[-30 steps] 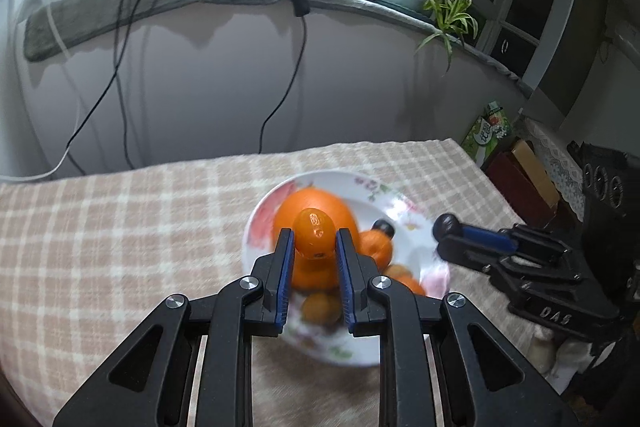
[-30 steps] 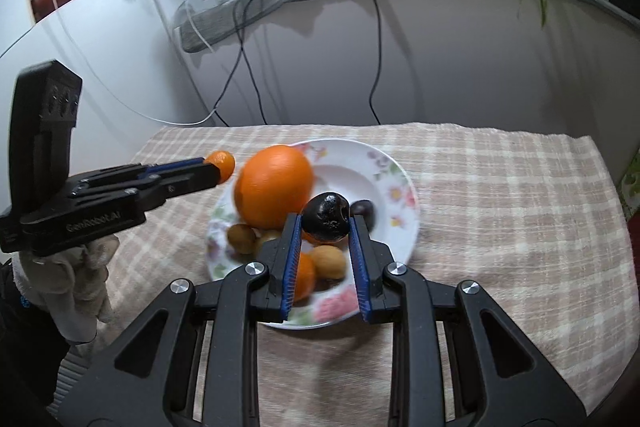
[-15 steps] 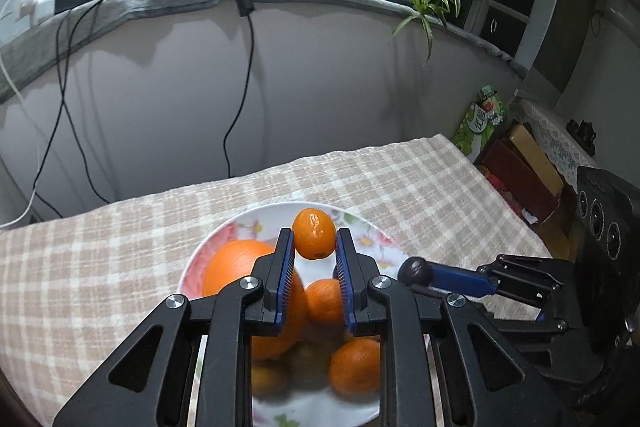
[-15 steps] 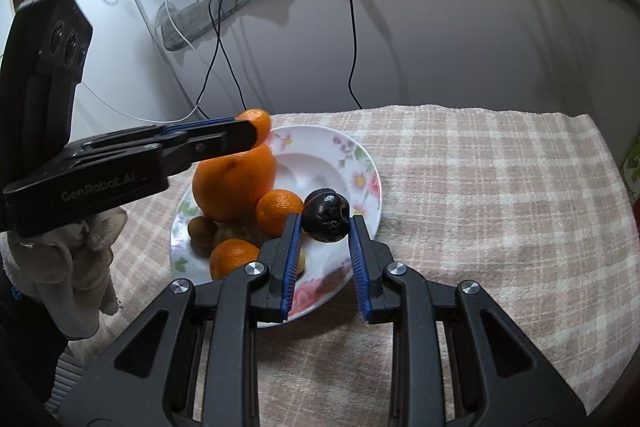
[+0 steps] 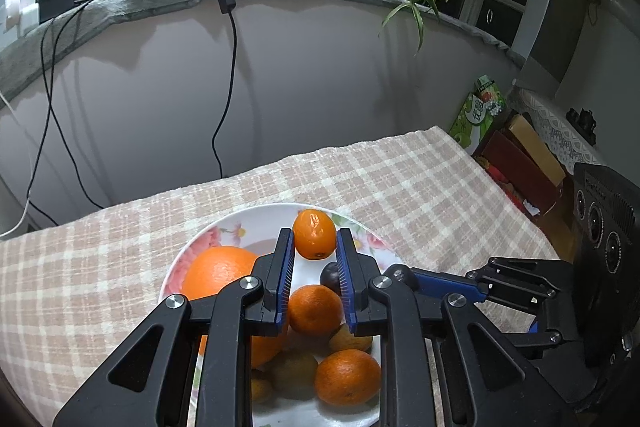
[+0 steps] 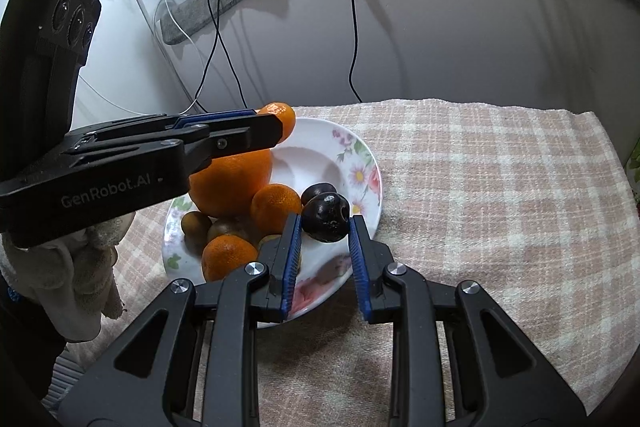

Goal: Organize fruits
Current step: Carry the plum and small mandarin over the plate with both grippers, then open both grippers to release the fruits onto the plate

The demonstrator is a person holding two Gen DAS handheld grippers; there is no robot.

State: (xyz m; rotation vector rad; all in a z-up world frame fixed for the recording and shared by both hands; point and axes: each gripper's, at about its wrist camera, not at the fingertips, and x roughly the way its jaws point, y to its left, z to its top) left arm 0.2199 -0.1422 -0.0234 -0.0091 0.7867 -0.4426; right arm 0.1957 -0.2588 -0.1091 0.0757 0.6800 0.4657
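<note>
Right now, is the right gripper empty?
No, the right gripper is clamped on a dark plum above the plate.

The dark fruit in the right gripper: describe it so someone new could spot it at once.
Find the floral plate on the checked tablecloth. Above its near-right rim, the right gripper pinches a dark fruit between blue pads. Round, near-black and glossy, it is larger than a second dark fruit lying behind it on the plate.

We record a table covered by a beige and pink checked cloth (image 6: 480, 187). Directly on the cloth lies one white plate (image 6: 360, 163) with a floral rim. To the right of the plate and beyond it, the cloth runs flat toward the wall.
</note>
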